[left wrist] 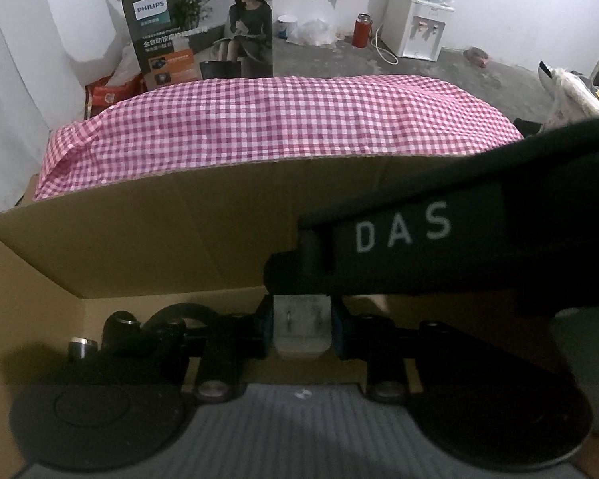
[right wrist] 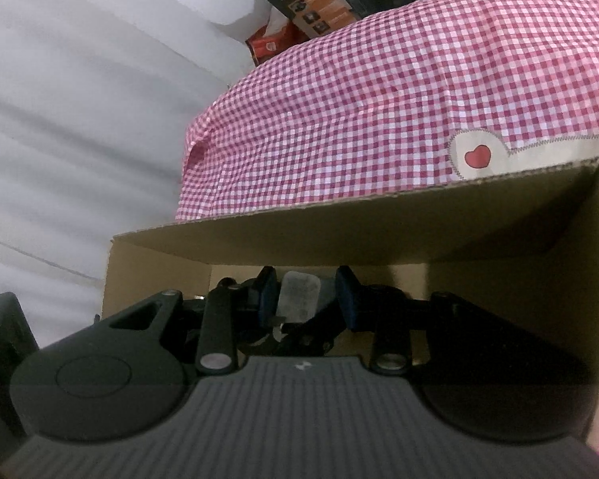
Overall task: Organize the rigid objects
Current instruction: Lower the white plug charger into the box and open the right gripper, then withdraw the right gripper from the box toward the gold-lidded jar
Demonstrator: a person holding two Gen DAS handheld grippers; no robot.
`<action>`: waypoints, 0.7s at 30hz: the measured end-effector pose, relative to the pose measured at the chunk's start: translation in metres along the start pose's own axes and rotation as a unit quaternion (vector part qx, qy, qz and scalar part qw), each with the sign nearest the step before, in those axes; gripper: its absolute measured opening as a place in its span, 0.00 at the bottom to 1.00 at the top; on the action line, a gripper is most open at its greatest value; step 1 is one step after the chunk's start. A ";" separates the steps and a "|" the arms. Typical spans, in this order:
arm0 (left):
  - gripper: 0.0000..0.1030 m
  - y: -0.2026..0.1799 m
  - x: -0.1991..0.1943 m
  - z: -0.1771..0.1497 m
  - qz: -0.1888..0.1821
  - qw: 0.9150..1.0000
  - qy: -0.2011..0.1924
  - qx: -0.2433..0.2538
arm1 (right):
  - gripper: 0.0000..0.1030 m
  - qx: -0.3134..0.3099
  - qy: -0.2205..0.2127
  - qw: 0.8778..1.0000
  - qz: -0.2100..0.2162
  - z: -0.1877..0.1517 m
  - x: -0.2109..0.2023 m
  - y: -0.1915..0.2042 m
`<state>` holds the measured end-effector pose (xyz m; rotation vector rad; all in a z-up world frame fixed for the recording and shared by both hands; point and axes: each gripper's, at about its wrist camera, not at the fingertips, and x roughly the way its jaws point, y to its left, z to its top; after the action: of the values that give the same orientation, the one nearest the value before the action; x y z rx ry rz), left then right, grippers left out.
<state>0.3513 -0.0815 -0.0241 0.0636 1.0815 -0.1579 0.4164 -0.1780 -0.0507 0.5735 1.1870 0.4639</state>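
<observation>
Both grippers reach down into an open cardboard box (left wrist: 179,239) (right wrist: 339,231). My left gripper (left wrist: 301,319) is shut on a small whitish block (left wrist: 301,333), with a blue pad against each side of it. The dark body of the right-hand tool (left wrist: 403,231), lettered "DAS", crosses just above and to the right. In the right wrist view my right gripper (right wrist: 307,297) is shut on a grey-white block (right wrist: 299,299) held between its blue pads. Black linkage parts (right wrist: 295,339) show beneath it; I cannot tell what they belong to.
Black round parts (left wrist: 119,331) and a silver-capped piece (left wrist: 82,345) lie at the box's left. A pink checked cloth (left wrist: 279,119) (right wrist: 379,99) covers the surface behind. Beyond stand a printed carton (left wrist: 203,28), a red flask (left wrist: 361,30) and a water dispenser (left wrist: 419,28).
</observation>
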 end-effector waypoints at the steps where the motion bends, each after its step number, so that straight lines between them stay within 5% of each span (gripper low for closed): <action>1: 0.36 0.000 -0.001 0.000 -0.002 1.000 -0.001 0.000 | 0.32 0.003 -0.001 1.000 0.001 -0.001 -0.001 0.000; 4: 0.60 0.000 -0.010 0.000 -0.003 1.000 -0.008 0.003 | 0.34 0.006 -0.005 1.000 0.012 -0.007 -0.018 0.001; 8: 0.80 -0.004 -0.033 -0.006 -0.007 0.999 -0.024 0.024 | 0.44 -0.011 -0.038 0.999 0.025 -0.018 -0.054 0.010; 15: 0.85 -0.004 -0.088 -0.029 -0.016 0.997 -0.058 0.042 | 0.51 -0.039 -0.121 0.989 0.070 -0.050 -0.139 0.023; 21: 0.88 0.003 -0.152 -0.055 -0.032 0.992 -0.111 0.053 | 0.59 -0.078 -0.189 0.973 0.110 -0.109 -0.227 0.033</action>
<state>0.2334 -0.0569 0.0844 0.1048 0.8524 -0.2741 0.2406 -0.2734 0.1063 0.6272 0.7205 0.6005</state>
